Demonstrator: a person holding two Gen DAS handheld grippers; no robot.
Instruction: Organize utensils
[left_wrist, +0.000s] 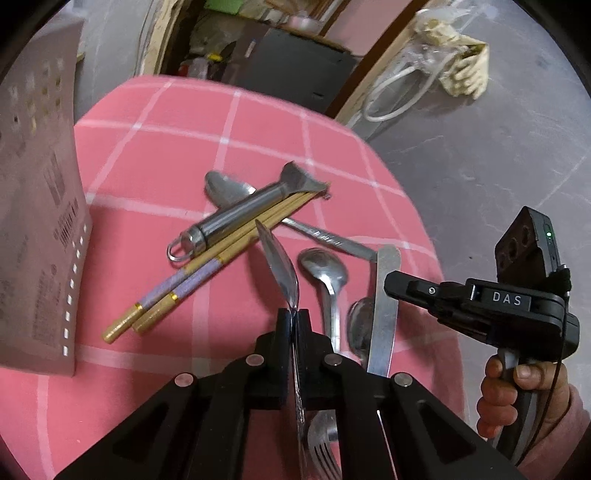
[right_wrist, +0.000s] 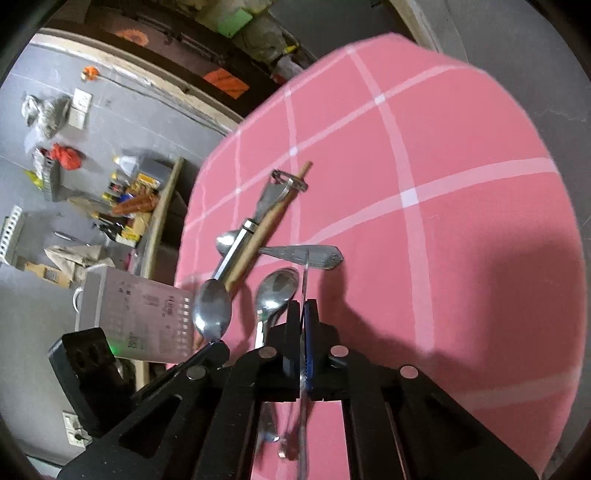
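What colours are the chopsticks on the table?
Wooden tan, with lilac bands and gold ends on the chopsticks; clearest in the left wrist view.

A peeler (left_wrist: 240, 218) lies on chopsticks (left_wrist: 207, 273) at the frame's centre. A box (left_wrist: 37, 221) stands left. Spoons (left_wrist: 325, 273) lie lower right.

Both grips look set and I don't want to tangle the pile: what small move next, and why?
Probably carry the spoon toward the perforated grey holder at the cloth's edge. The left hand-held gripper is shut on it, and it looks clear of the chopsticks. The right hand-held gripper, shut on a flat metal utensil, can follow.
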